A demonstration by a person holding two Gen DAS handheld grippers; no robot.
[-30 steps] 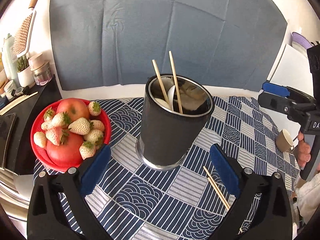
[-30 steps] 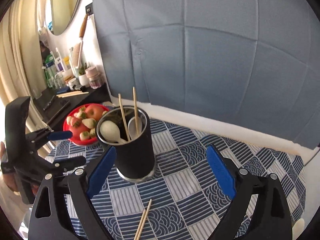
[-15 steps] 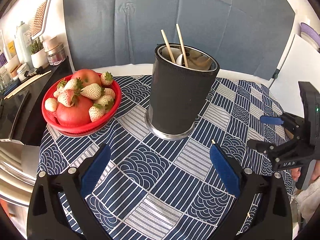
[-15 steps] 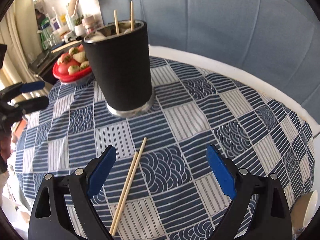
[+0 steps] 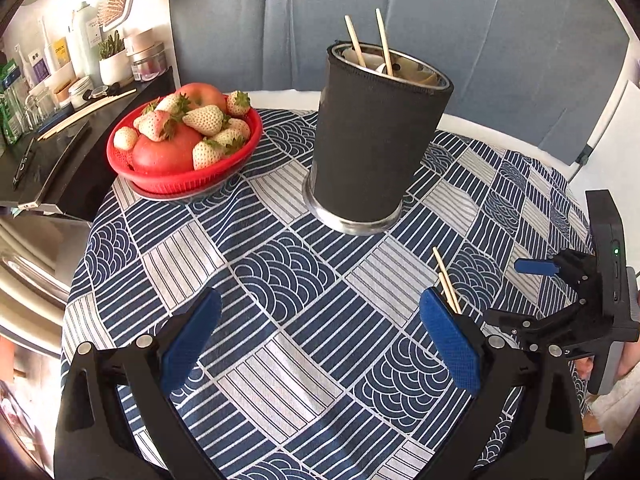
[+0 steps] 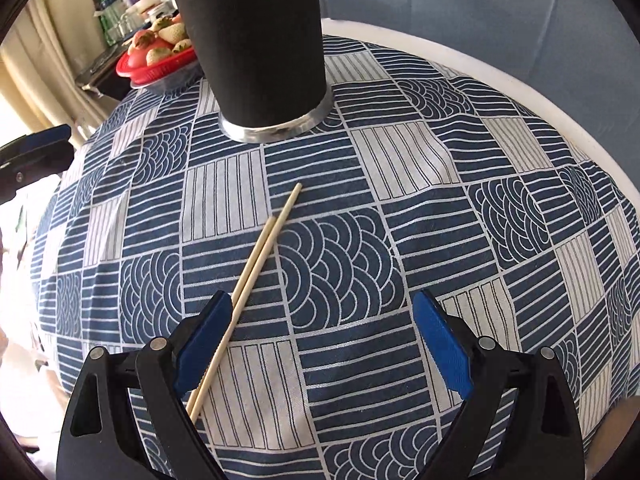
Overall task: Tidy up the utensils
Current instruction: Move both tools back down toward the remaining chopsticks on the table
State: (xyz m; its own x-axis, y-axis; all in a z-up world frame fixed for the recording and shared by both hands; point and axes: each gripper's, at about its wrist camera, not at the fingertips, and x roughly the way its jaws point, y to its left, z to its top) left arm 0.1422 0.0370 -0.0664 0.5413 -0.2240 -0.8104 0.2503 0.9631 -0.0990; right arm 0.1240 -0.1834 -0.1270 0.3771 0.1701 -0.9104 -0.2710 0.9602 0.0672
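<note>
Utensils are the job here, and from my seat most of them look sorted already. Going left to right across the bench: the red basket of fruit [image 5: 182,178] sits toward the far-left edge and has no part in this. Next to it, near the middle of the far side, stands the black holder [image 5: 376,136], upright on its metal base, with two chopsticks in the holder [image 5: 384,42] poking above the rim and what looks like a pale spoon beside them; I cannot make out the rest of its contents. Right of that, on the patterned cloth [image 5: 280,280] toward the near-right edge, a loose pair of chopsticks [image 6: 260,256] lies flat, side by side and touching, well apart from the holder.

My left tool [image 5: 320,340] hangs above the near edge with its jaws spread wide and nothing between them. My right tool [image 6: 322,344] is low over the loose pair, jaws also spread wide and gripping nothing; the sticks run along the inside of its left finger rather than centred in the gap.

So I judge one pair stowed and one pair left: it needs picking up and dropping into the holder. I would first shift the right tool sideways to centre the sticks.
</note>
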